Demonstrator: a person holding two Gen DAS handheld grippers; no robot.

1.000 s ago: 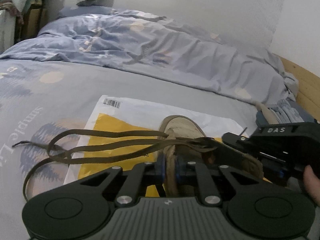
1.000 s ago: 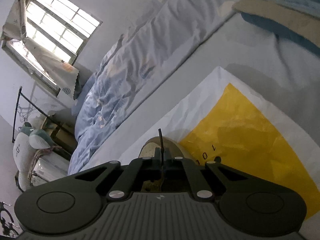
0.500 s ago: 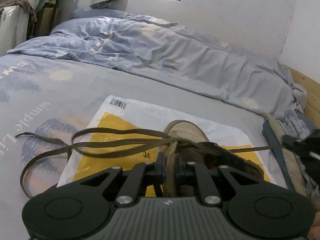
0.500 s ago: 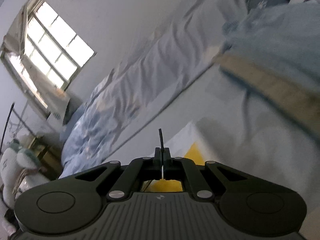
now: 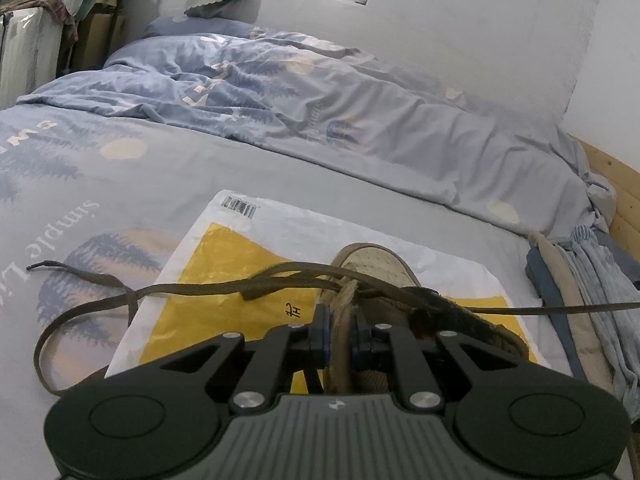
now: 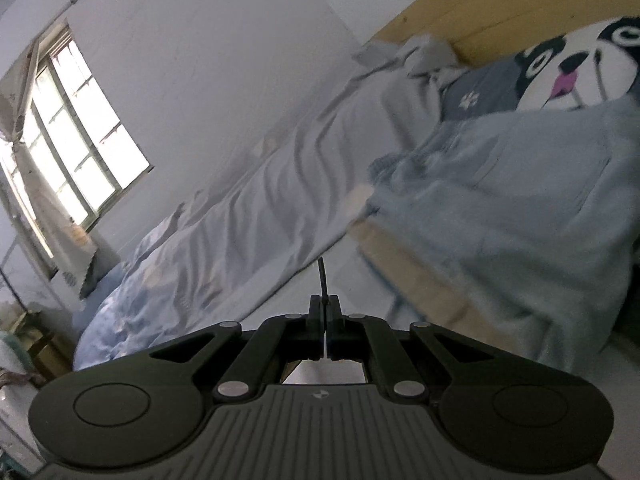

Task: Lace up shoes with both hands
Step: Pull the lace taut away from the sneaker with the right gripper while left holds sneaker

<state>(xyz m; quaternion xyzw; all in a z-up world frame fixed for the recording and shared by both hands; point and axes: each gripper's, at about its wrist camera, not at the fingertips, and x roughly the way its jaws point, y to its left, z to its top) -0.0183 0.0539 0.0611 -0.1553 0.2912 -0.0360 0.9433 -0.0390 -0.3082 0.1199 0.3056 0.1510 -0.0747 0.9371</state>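
While my left gripper [image 5: 340, 336] is clamping the shoe [image 5: 376, 280] on the yellow bag [image 5: 224, 264] mid-bed, my right gripper [image 6: 324, 312] is pinching the lace tip [image 6: 321, 276], its strand [image 5: 560, 310] stretching taut toward the bed's right edge.

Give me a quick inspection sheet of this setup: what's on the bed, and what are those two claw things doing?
Surface: bed sheet, pale blue with a printed pattern.
Job's things: tan shoe on a yellow-and-white mailer bag; brown shoelace, one end pulled taut to the right, the other loose on the left.
Clutter: folded clothes; rumpled duvet; dog-face pillow.
Grippers: left gripper shut on the shoe's side wall; right gripper shut on the shoelace's tip.
Cables: nothing seen.
Surroundings: window, white wall, wooden bed frame.
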